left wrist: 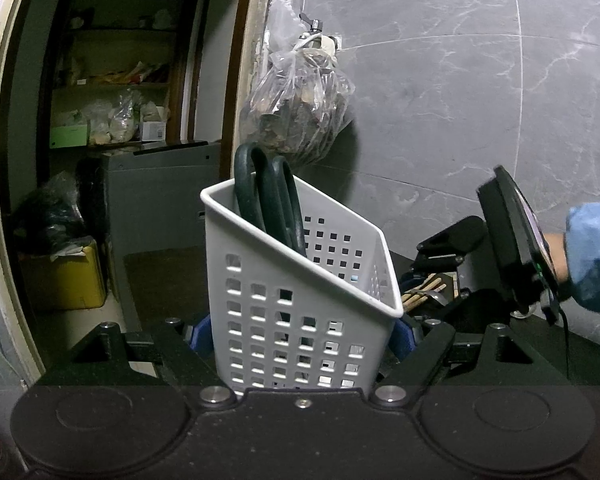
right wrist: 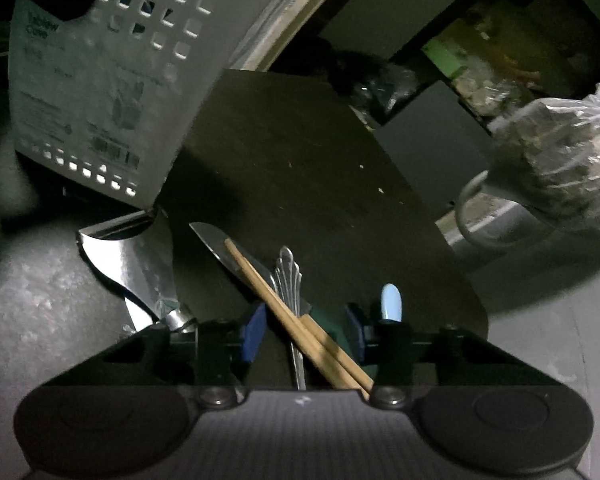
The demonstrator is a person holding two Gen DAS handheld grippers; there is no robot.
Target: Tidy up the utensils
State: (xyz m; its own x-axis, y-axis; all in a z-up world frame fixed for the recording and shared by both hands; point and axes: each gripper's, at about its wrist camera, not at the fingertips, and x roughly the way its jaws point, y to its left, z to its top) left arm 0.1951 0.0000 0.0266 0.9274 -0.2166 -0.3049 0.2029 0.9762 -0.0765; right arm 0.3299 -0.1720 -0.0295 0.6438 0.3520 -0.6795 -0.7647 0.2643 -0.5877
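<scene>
A white perforated basket (left wrist: 300, 300) leans tilted between the blue pads of my left gripper (left wrist: 300, 338), which is shut on its lower walls. Dark green scissor handles (left wrist: 268, 200) stick out of its top. In the right wrist view the same basket (right wrist: 100, 80) stands at upper left. My right gripper (right wrist: 306, 332) points down at a small pile: two wooden chopsticks (right wrist: 284, 304), a steel utensil with an ornate handle (right wrist: 288, 272) and a knife blade (right wrist: 220, 244). These lie between its blue pads (right wrist: 254, 338), which stand apart from them.
A shiny broad metal blade (right wrist: 136, 256) lies left of the pile and a light blue handle tip (right wrist: 391, 302) lies right of it, on a dark mat (right wrist: 300, 160). A filled plastic bag (left wrist: 300, 108) hangs on the grey wall. A blue sleeve (left wrist: 596, 256) is at right.
</scene>
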